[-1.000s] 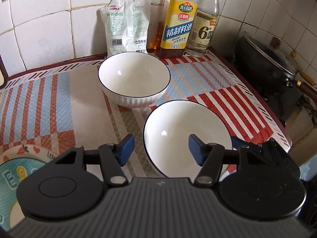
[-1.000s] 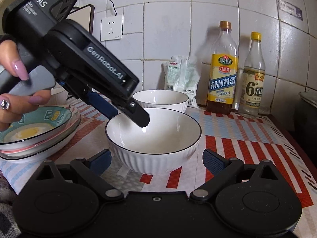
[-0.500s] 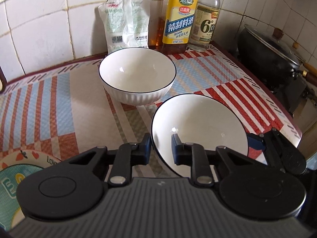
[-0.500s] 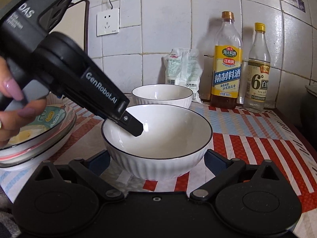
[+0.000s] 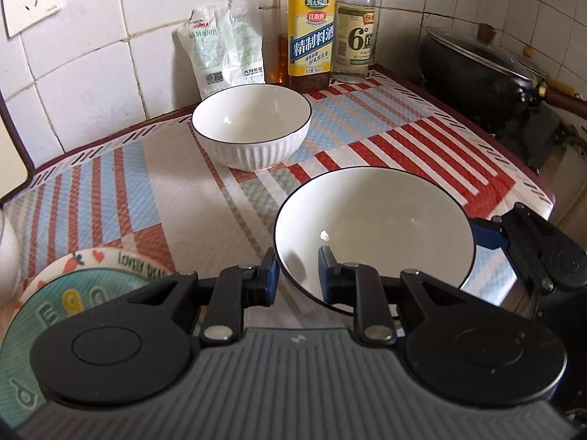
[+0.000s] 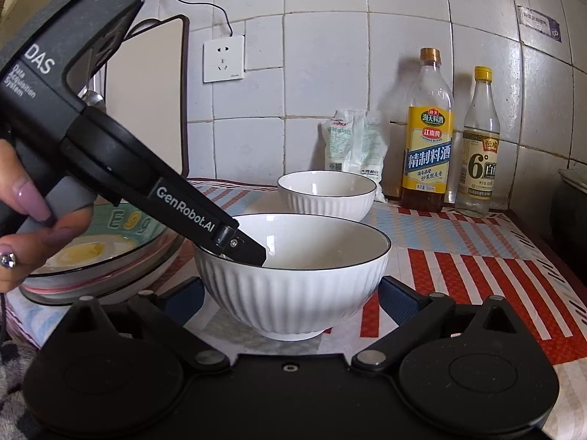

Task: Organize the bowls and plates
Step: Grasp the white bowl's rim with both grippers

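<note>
Two white ribbed bowls with dark rims stand on the striped cloth. The near bowl (image 5: 381,227) (image 6: 293,293) has its left rim pinched by my left gripper (image 5: 299,273) (image 6: 242,245), one finger inside and one outside. My right gripper (image 6: 291,293) (image 5: 532,242) is open, with its blue pads flanking the near bowl's sides and not visibly pressing. The far bowl (image 5: 251,124) (image 6: 326,190) sits alone near the wall. A stack of patterned plates (image 5: 73,282) (image 6: 99,256) lies to the left.
A yellow-label bottle (image 5: 310,36), a clear bottle (image 5: 356,29) and a white packet (image 5: 223,51) line the tiled wall. A black lidded wok (image 5: 477,69) sits past the counter's right edge. A person's hand (image 6: 33,201) holds the left gripper's handle.
The left jaws have closed from wide open onto the near bowl's rim. The left hand has then shifted left. The right gripper has come closer to the bowl, still open.
</note>
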Demonstrator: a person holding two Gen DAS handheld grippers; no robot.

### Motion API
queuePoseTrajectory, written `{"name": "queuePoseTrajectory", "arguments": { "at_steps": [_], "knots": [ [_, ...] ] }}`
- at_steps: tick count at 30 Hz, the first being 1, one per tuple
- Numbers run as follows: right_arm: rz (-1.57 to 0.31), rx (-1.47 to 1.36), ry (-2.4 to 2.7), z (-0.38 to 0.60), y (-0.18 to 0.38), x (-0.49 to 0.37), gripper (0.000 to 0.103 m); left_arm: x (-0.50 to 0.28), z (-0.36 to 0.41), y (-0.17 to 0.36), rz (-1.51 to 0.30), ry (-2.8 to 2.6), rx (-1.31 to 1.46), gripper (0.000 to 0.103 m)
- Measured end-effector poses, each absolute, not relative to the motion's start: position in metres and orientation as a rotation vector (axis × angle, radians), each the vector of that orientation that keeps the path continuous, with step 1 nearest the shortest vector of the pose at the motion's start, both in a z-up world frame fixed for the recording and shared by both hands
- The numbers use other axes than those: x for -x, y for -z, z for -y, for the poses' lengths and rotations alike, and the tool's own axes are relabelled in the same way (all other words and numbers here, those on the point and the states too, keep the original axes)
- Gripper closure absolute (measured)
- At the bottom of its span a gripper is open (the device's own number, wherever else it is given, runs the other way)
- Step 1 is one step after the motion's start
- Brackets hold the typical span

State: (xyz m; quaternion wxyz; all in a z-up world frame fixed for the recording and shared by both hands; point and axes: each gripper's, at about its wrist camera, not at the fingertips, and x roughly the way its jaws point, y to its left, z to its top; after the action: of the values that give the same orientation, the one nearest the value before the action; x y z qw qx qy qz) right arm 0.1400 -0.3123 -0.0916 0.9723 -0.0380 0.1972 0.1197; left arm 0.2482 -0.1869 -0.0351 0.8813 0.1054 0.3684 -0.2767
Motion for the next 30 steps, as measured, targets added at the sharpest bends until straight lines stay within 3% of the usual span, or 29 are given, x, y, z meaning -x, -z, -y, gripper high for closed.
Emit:
{"name": "queuePoseTrajectory", "arguments": {
  "at_steps": [11,13,15,21,30],
  "knots": [
    [-0.416,0.110,-0.253,0.304,0.103,-0.132,0.001,-0.234,0.183,0.045,-0.743,0.566,-0.297,0.081],
    [-0.424,0.100,-0.249,0.304,0.102,-0.132,0.001,-0.232,0.182,0.044,-0.749,0.587,-0.295,0.074],
    [-0.425,0.089,-0.254,0.305,0.101,-0.129,0.001,-0.232,0.178,0.040,-0.752,0.605,-0.280,0.059],
    [-0.417,0.115,-0.256,0.306,0.095,-0.113,0.001,-0.227,0.157,0.017,-0.668,0.654,-0.206,0.043],
    [-0.474,0.151,-0.238,0.308,0.069,-0.094,0.001,-0.224,0.121,-0.024,-0.544,0.719,-0.113,0.033]
  ]
}}
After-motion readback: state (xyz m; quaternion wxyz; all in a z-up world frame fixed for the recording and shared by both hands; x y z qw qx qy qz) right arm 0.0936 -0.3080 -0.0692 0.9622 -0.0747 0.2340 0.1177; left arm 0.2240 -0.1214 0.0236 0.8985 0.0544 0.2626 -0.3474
